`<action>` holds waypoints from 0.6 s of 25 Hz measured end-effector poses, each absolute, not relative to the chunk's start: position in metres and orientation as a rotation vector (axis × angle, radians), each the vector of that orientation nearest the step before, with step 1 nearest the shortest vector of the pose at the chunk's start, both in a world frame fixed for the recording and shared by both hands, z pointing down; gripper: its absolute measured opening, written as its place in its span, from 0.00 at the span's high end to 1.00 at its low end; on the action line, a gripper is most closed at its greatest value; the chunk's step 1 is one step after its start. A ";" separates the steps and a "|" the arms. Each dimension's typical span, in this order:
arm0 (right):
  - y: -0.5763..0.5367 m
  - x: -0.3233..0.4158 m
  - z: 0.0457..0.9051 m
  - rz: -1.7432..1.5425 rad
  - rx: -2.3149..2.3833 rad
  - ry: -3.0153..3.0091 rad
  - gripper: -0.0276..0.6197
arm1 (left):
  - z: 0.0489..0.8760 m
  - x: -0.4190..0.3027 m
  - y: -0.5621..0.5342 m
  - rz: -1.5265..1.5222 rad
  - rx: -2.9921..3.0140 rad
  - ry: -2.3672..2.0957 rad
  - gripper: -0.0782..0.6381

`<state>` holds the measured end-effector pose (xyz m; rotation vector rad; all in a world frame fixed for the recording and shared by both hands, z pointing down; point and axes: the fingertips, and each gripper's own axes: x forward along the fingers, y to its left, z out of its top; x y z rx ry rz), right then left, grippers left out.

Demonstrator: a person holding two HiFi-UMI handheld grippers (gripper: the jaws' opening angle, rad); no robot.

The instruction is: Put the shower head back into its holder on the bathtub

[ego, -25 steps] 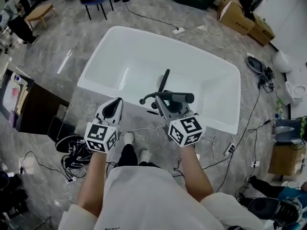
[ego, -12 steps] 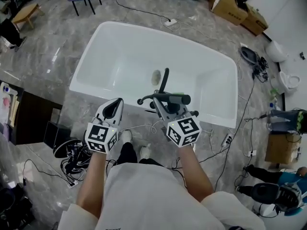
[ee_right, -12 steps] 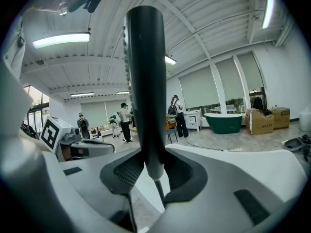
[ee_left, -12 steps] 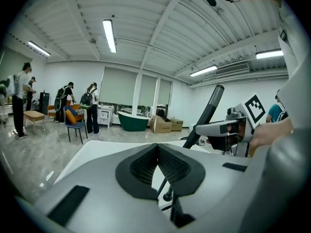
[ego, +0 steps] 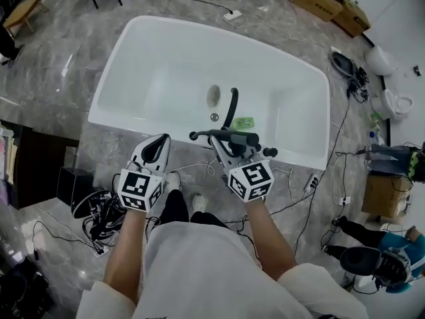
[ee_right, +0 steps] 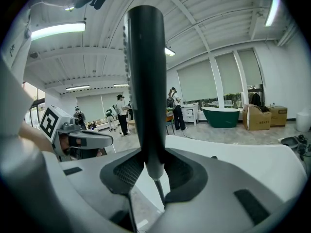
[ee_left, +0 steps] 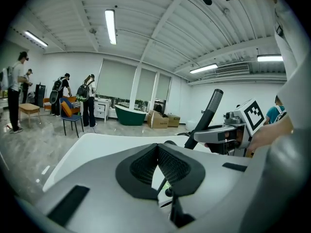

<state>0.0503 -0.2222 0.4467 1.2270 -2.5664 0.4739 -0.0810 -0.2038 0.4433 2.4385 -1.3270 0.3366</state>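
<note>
A grey marbled floor (ego: 73, 72) fills the room. On it stands a white bathtub (ego: 171, 29), set at a slant across the head view. Its near rim runs just in front of both grippers. The person (ego: 199, 271), in a white top, stands at that near rim with both forearms stretched toward the tub. Cardboard boxes (ego: 330, 6) sit at the far right, and loose cables (ego: 99, 212) lie in a heap on the floor at the near left.

The right gripper (ego: 229, 138) is over the near rim, a little right of the tub's middle. Its jaws are clamped on the shower head (ee_right: 144, 81), with the dark pads pressing on both sides of the narrowing lower handle. The shower head is a long, dark, stick-shaped piece. It stands upright out of the jaws, its top leaning slightly away over the basin. A thin hose (ee_right: 158, 192) comes out of the handle's lower end and drops below the jaws.

The left gripper (ego: 158, 145) is just beside the right one, on its left, at about the same height, with its tips over the floor near the rim. Its jaws are together, the pad tips meet, and nothing is between them.

In the basin, the drain (ego: 213, 96) lies near the middle. A small green object (ego: 244, 122) lies to its right, close to the near wall.
</note>
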 end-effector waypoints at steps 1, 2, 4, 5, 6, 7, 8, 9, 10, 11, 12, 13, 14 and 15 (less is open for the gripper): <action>-0.224 0.050 0.452 0.483 1.230 -2.561 0.74 | 0.448 -0.081 -0.205 0.340 2.432 -1.319 0.88; -0.225 0.050 0.457 0.492 1.231 -2.555 0.74 | 0.453 -0.082 -0.206 0.344 2.426 -1.312 0.88; -0.227 0.049 0.466 0.505 1.231 -2.543 0.74 | 0.461 -0.081 -0.208 0.355 2.422 -1.299 0.88; -0.227 0.048 0.471 0.509 1.230 -2.537 0.74 | 0.464 -0.080 -0.209 0.360 2.421 -1.292 0.88; -0.228 0.048 0.475 0.510 1.227 -2.531 0.74 | 0.468 -0.078 -0.210 0.364 2.420 -1.285 0.88; -0.229 0.047 0.480 0.510 1.224 -2.524 0.74 | 0.472 -0.076 -0.211 0.366 2.418 -1.276 0.88; -0.230 0.047 0.486 0.510 1.221 -2.515 0.74 | 0.476 -0.074 -0.213 0.366 2.415 -1.266 0.88; -0.231 0.047 0.492 0.510 1.219 -2.506 0.74 | 0.480 -0.072 -0.214 0.367 2.412 -1.257 0.88; -0.232 0.046 0.499 0.512 1.218 -2.495 0.74 | 0.485 -0.071 -0.215 0.370 2.410 -1.249 0.88; -0.231 0.046 0.506 0.514 1.217 -2.482 0.74 | 0.490 -0.070 -0.215 0.375 2.408 -1.243 0.88; -0.232 0.045 0.514 0.514 1.218 -2.469 0.74 | 0.495 -0.070 -0.215 0.380 2.405 -1.237 0.88; -0.232 0.045 0.521 0.514 1.219 -2.457 0.74 | 0.500 -0.069 -0.215 0.385 2.402 -1.231 0.88; -0.233 0.045 0.527 0.515 1.219 -2.445 0.74 | 0.505 -0.069 -0.216 0.390 2.398 -1.226 0.88; -0.233 0.045 0.534 0.518 1.217 -2.436 0.74 | 0.510 -0.070 -0.216 0.394 2.392 -1.223 0.88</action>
